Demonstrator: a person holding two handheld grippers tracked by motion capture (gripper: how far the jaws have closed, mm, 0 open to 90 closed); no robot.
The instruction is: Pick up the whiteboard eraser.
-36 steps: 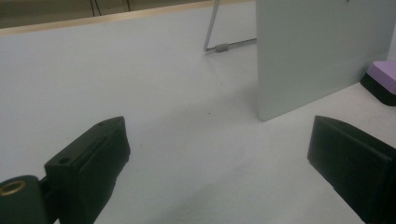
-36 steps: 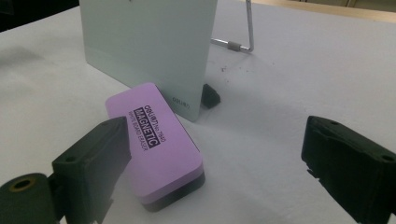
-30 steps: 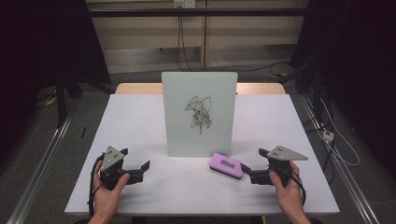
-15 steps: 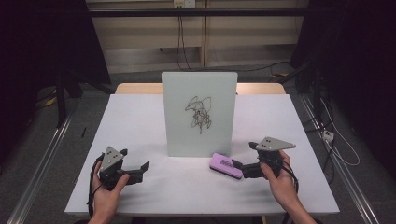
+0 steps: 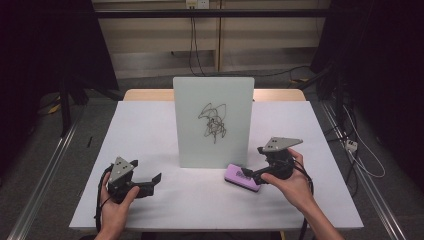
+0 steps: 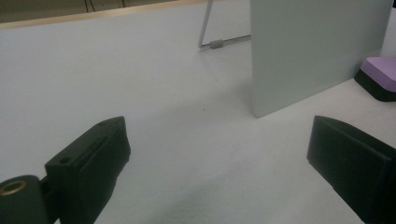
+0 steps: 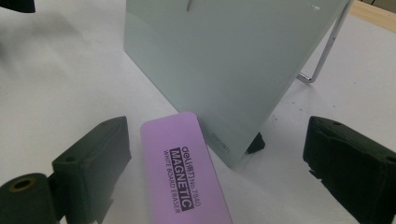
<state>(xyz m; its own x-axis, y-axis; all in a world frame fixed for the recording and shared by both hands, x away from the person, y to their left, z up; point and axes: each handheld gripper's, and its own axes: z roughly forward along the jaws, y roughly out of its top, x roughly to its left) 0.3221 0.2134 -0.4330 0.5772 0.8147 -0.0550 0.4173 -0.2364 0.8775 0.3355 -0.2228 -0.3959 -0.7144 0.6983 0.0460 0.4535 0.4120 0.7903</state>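
Note:
A white board stands upright mid-table with a black scribble on its face. Just in front of its lower right corner lies a purple whiteboard eraser on its black base. My right gripper is open at the eraser's right end. In the right gripper view the eraser lies between the spread jaws of that gripper, untouched, with the board close behind. My left gripper rests open on the table at the front left. Its own view shows the gripper holding nothing, the board and the eraser.
The white table top has open room on the left and behind my right hand. A wire stand props the board from behind. Cables trail on the floor right of the table.
My right gripper has moved left and forward to the eraser, so its open jaws now straddle the eraser's end. The left gripper, board and eraser have stayed put.

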